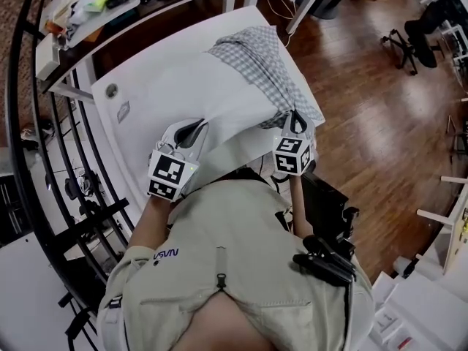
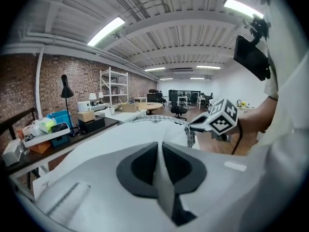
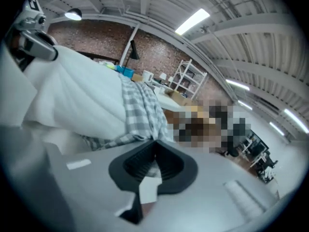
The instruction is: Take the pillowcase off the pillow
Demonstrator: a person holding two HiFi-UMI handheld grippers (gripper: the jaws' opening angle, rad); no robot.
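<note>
Place: an open-plan office is shown.
Walls: a brick wall [image 2: 53, 83] is seen on the left.
Ceiling: strip lights [image 2: 105, 31] are mounted.
Far end: office chairs [image 2: 178, 111] and shelving [image 2: 114, 87] are seen.

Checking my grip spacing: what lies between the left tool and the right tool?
The bare white end of the pillow, out of the checked pillowcase, spans from left tool to right tool; the head view shows it.
</note>
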